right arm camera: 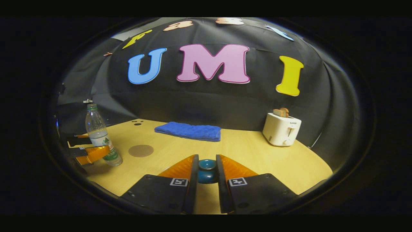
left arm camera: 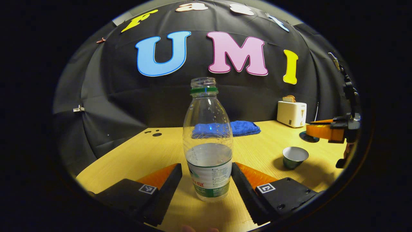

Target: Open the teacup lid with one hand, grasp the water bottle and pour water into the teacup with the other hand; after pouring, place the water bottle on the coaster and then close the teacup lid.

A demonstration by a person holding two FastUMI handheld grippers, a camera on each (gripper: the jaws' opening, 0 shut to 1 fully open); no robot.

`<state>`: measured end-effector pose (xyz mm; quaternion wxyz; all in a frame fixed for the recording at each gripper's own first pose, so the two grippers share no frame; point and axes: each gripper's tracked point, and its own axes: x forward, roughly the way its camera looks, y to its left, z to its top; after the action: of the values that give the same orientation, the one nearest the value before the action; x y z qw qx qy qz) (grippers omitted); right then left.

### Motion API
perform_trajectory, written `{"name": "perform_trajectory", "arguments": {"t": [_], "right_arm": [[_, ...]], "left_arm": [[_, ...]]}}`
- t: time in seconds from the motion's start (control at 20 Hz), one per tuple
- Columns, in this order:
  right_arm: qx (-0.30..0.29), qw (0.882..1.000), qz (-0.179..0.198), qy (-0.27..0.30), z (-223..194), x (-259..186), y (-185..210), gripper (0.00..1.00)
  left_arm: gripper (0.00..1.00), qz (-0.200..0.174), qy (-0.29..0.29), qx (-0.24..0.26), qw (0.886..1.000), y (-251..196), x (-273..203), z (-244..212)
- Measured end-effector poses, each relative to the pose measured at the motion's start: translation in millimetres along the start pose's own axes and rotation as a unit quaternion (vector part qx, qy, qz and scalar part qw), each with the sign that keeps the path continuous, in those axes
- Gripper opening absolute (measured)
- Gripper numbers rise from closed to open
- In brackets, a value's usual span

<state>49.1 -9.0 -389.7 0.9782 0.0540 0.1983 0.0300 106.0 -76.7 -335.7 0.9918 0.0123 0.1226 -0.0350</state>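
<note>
Between open fingers (left arm camera: pixel 167 183), water bottle (left arm camera: pixel 208 141) upright.

We see dim, warm light — the table (left arm camera: pixel 257 148) glows, edges bow with fisheye distortion, focus stays sharp.

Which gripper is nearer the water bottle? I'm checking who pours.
Left. The left gripper has its fingers on either side of the water bottle; the right gripper holds the teacup lid, well away.

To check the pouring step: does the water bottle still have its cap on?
No. In the left gripper view the water bottle stands on the table with its bare threaded neck open above the green ring.
</note>
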Motion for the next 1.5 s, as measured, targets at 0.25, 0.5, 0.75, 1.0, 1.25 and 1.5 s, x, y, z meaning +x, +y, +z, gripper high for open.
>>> {"name": "perform_trajectory", "arguments": {"t": [0.25, 0.5, 0.75, 1.0, 1.25, 1.5], "right_arm": [[0.004, 1.0, -0.029, 0.011, -9.0, -13.0, -49.1, 0.36], [0.005, 0.999, -0.039, 0.01, -13.0, -19.1, -71.4, 0.36], [0.006, 0.999, -0.042, 0.007, -14.4, -23.2, -84.7, 0.31], [-0.015, 0.999, -0.044, 0.006, -15.0, -27.9, -98.6, 0.31], [-0.017, 0.998, -0.052, 0.003, -16.4, -30.6, -115.5, 0.36], [-0.013, 0.998, -0.056, 0.005, -19.2, -35.6, -125.3, 0.31]], "left_arm": [[0.82, 0.017, 0.008, -0.002, 1.0, -6.0, 4.0, -7.8], [0.77, 0.048, 0.044, 0.1, 0.993, 0.4, 4.6, -5.6], [0.76, 0.08, 0.074, 0.245, 0.963, 5.0, 7.8, 6.3], [0.76, 0.082, 0.052, 0.422, 0.901, -15.5, 18.8, 26.5], [0.75, 0.063, 0.058, 0.519, 0.85, -39.1, 27.0, 21.9], [0.75, 0.05, 0.072, 0.582, 0.808, -51.9, 32.2, 13.1]]}}
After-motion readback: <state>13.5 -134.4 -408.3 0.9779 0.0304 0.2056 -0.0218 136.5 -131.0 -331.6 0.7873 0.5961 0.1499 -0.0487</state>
